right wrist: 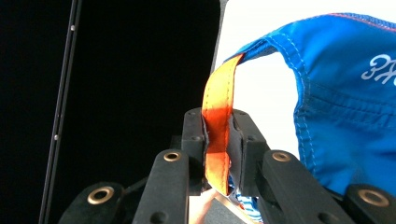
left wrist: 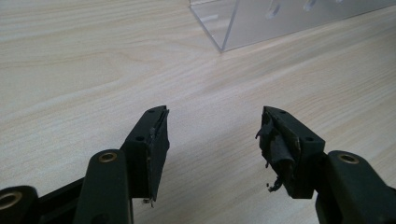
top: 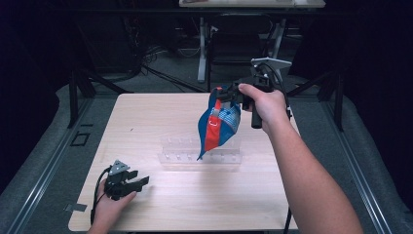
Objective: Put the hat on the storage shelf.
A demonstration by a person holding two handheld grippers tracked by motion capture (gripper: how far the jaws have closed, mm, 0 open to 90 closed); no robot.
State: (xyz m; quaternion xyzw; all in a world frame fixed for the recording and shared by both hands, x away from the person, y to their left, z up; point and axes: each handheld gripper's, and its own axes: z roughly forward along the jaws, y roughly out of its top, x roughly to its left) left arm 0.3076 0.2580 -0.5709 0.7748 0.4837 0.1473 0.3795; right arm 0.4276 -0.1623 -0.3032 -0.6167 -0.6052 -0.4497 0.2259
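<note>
Two jaws of the right gripper (right wrist: pixel 218 140) are pinching the orange strap (right wrist: pixel 217 116), dangling a light, floppy blue bag (top: pixel 219 124), while the left gripper (left wrist: pixel 212 140) is resting spread wide.

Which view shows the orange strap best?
The right gripper view: the orange strap is close up, pinched between the right hand-held gripper's jaws, stitching visible. The high view shows it small, as a red-orange strip on the hanging blue bag. The left gripper view faces the table.
</note>
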